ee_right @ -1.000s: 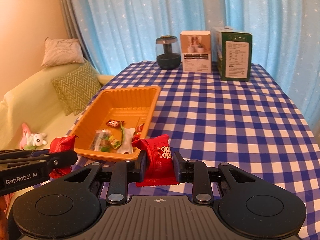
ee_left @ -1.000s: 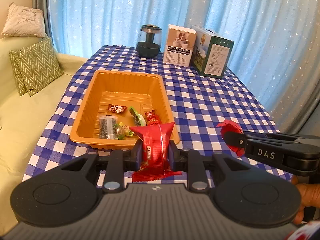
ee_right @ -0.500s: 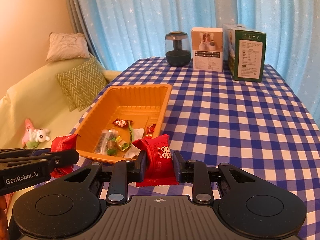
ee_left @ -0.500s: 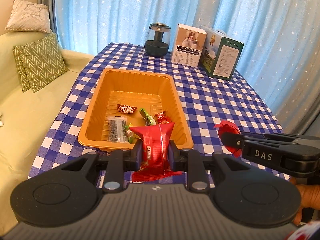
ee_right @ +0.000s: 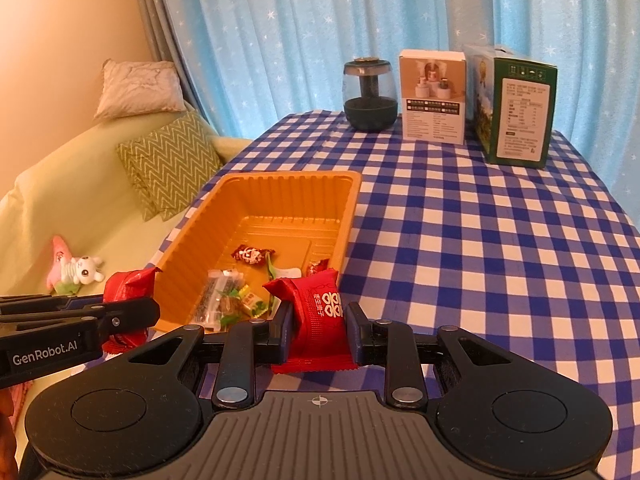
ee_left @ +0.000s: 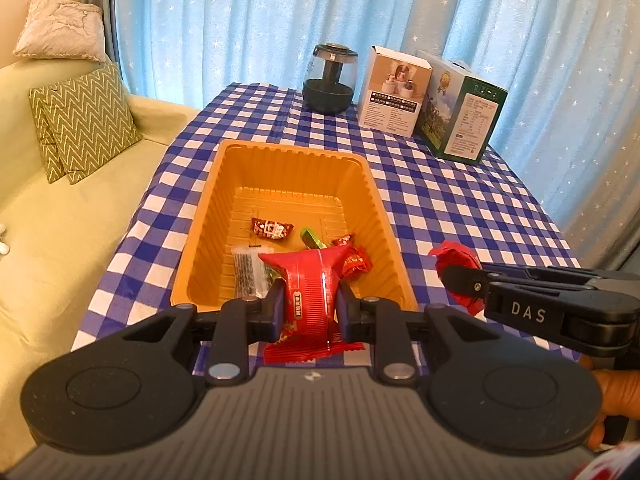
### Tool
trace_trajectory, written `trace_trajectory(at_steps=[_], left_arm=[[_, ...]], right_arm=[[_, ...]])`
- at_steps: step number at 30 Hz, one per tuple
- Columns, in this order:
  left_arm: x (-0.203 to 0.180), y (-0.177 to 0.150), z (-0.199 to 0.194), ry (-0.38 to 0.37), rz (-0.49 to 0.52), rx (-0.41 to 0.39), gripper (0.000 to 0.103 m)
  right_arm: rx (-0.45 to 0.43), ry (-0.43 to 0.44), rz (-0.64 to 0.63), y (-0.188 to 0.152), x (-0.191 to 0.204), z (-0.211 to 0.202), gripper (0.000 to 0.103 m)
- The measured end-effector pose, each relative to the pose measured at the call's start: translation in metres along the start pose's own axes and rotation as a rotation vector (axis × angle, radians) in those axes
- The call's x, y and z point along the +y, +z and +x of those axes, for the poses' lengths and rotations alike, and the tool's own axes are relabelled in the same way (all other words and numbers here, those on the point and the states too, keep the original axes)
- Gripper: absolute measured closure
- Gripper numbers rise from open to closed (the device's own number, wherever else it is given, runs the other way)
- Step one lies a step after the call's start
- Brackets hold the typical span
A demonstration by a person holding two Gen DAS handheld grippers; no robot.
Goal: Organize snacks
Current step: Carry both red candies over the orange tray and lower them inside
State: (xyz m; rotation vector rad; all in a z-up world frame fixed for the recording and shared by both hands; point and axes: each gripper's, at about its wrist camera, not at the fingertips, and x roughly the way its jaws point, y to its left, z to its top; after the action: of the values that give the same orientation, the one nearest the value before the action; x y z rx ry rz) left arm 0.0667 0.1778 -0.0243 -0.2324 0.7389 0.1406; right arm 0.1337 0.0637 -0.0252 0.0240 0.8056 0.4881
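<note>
Blue star-print curtains (ee_right: 320, 32) fill far side w/ daylight glowing thru. Pale green sofa (ee_left: 60, 232) on left w/ zigzag cushion (ee_left: 84, 120); bench has blue/white check cloth (ee_right: 500, 240).

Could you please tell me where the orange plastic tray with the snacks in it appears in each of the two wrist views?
Left wrist view: the orange plastic tray sits at centre, straight beyond the left gripper.
Right wrist view: the tray lies left of centre, ahead and left of the right gripper.
Shared landmark: the dark round glass jar at the table's far end, left of two boxes.
</note>
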Motion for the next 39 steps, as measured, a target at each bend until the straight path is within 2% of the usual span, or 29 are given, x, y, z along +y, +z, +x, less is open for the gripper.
trace_trajectory(at_steps=[16,39], left_arm=[[0.016,0.027,0.036,-0.007,0.023,0.025,0.08],[0.036,0.061,0.098,-0.008,0.066,0.047,0.08]], right_arm=[[0.007,0.026,-0.023,0.024,0.01,0.039,0.075],[0.052,0.051,-0.01,0.059,0.004,0.108,0.075]])
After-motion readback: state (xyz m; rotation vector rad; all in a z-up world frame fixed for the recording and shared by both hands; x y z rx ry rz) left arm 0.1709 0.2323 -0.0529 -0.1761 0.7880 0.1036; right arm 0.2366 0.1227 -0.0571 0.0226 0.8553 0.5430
